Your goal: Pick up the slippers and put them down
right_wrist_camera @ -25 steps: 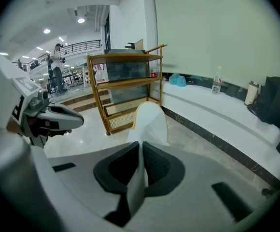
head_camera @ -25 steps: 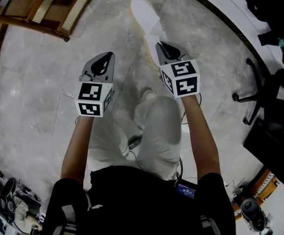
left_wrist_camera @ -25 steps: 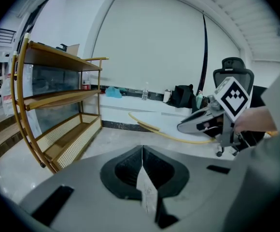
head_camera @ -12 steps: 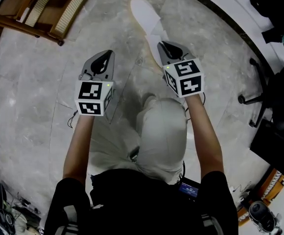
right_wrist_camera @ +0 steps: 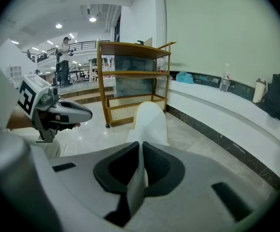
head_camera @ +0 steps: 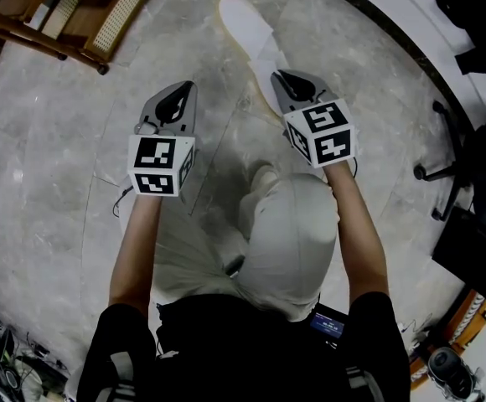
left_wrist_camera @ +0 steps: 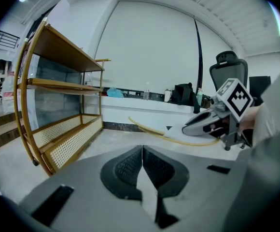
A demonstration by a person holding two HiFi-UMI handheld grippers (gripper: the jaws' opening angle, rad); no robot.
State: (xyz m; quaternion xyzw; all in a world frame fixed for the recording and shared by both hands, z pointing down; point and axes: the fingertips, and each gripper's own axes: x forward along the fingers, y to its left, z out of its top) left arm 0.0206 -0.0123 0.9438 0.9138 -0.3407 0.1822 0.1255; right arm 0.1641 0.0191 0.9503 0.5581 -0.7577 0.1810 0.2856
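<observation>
Marble floor was seen in the head view, with a white slipper jutting forward from the right gripper and the left gripper held beside it. In the left gripper view, its fingers were pressed together on nothing. Only the right gripper view showed the grip: fingers clamped on the slipper's thin edge. The putting-down step was judged to be in hand, so lowering to the floor and then release would be called for.

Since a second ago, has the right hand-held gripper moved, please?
Yes: the right hand-held gripper, holding the slipper, has apparently sunk floorward; its gap to the wooden shelf's foot widened.
</observation>
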